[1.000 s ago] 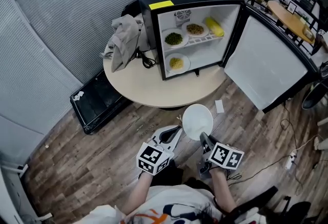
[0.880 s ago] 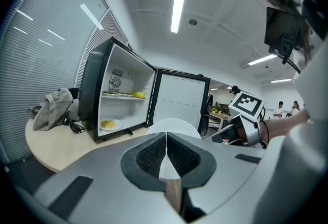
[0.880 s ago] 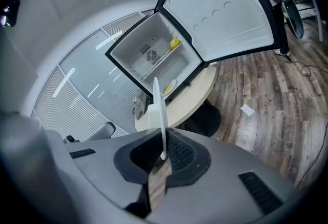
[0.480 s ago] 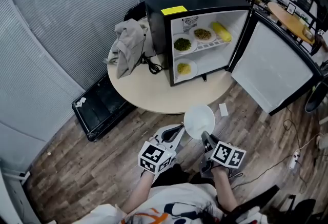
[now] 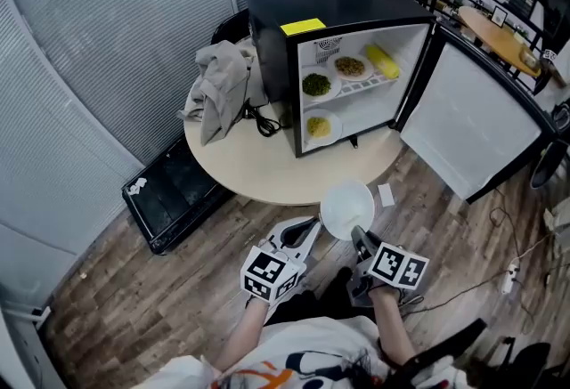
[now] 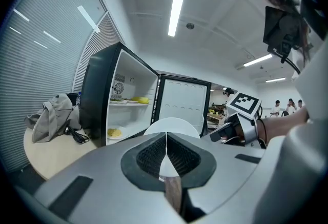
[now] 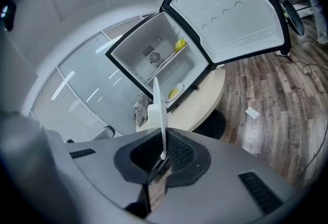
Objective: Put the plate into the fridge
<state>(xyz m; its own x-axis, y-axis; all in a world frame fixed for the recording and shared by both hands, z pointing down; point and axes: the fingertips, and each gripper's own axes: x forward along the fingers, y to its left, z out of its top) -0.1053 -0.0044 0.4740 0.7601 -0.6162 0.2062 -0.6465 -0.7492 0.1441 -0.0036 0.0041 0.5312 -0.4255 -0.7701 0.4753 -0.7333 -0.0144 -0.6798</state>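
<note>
- Hanging in the lower middle of the head view, the white plate (image 5: 346,207) is being held over the wood floor (image 5: 134,289). It is sitting just short of the round table's (image 5: 267,166) near edge and well apart from the fridge (image 5: 347,0).
- The right gripper (image 5: 357,236) is clamping the plate's near rim. In the right gripper view its jaws (image 7: 163,152) are pressing on the thin edge of the plate (image 7: 160,115), which is rising edge-on between them.
- The left gripper (image 5: 310,225) is pointing at the plate's left side, its jaws closed together on nothing. In the left gripper view the tips (image 6: 165,138) are meeting in a line and the plate (image 6: 171,124) is showing just beyond them; whether they are touching it is not clear.
- The black fridge is standing on the table in the upper middle of the frame, its door (image 5: 463,116) swinging wide open to the right.
- Inside, two dishes of food (image 5: 316,85) and a corn cob (image 5: 383,60) are resting on the upper shelf (image 5: 361,85), and a third dish (image 5: 319,125) is sitting below.
- A yellow note (image 5: 303,26) is lying on the fridge's top front edge.
- A grey cloth (image 5: 218,80) and a black cable (image 5: 263,120) are lying on the table to the fridge's left.
- A black case (image 5: 174,187) is lying on the floor at left, and a scrap of paper (image 5: 386,195) just right of the plate.
</note>
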